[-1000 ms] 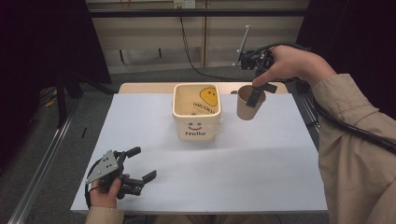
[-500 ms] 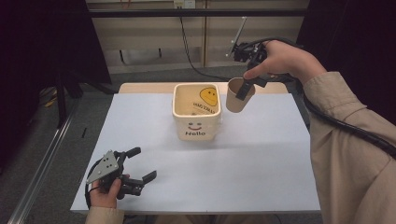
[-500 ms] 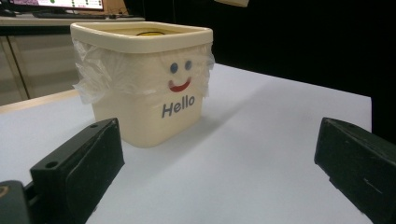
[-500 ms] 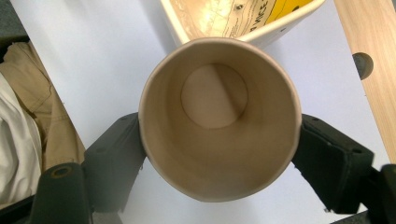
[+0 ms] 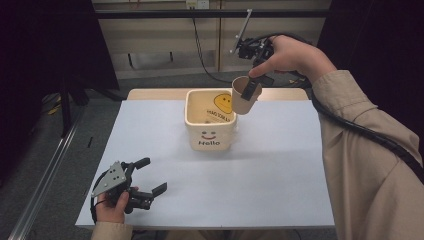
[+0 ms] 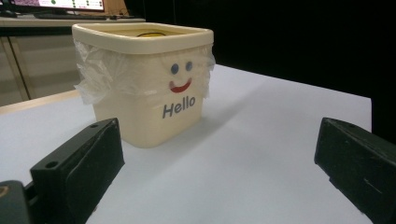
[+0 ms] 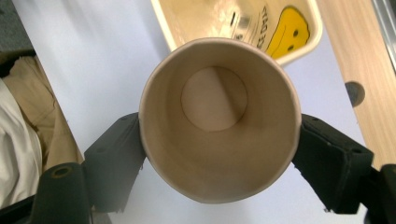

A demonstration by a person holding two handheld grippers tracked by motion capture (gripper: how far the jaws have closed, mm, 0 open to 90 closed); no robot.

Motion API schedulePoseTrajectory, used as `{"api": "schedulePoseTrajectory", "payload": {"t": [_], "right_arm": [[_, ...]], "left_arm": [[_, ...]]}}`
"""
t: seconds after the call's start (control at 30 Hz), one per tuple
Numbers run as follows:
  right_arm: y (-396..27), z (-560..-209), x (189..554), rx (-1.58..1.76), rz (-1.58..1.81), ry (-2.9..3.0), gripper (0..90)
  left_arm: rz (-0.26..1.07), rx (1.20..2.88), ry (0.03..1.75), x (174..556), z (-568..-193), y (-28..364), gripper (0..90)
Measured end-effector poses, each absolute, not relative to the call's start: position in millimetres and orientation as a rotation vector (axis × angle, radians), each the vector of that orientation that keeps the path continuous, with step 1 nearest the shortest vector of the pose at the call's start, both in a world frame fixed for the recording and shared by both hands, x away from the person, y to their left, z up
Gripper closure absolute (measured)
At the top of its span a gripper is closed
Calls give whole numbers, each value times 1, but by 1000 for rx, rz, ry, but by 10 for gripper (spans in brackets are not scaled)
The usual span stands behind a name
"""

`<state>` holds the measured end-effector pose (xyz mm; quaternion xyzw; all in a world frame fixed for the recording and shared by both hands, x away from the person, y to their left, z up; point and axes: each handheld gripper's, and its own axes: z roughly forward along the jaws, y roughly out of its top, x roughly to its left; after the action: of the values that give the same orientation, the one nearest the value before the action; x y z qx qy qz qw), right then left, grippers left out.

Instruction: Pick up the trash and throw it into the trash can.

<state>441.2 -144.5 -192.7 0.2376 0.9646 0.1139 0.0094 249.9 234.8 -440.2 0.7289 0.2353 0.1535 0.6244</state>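
My right gripper (image 5: 251, 89): it grips the paper cup (image 5: 243, 96), upper middle of the frame.
My left gripper (image 5: 148, 176): wide, empty, lower left.
Done: cup lifted, empty.
Left: I think, put it in the tub (image 5: 210, 131).

Paper cup (image 5: 243, 95) now lifted off the table, carried leftward in the frame by right gripper (image 5: 252, 87), hanging tilted at the upper right rim of the cream bucket (image 5: 210, 120).
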Motion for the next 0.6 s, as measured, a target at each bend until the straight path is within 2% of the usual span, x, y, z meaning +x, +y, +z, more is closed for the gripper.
{"api": "schedulePoseTrajectory", "payload": {"t": [0.6], "right_arm": [[-129,-200,452,751,457,2958,204]], "left_arm": [[362,1670,542,250,-440,233,11]]}}
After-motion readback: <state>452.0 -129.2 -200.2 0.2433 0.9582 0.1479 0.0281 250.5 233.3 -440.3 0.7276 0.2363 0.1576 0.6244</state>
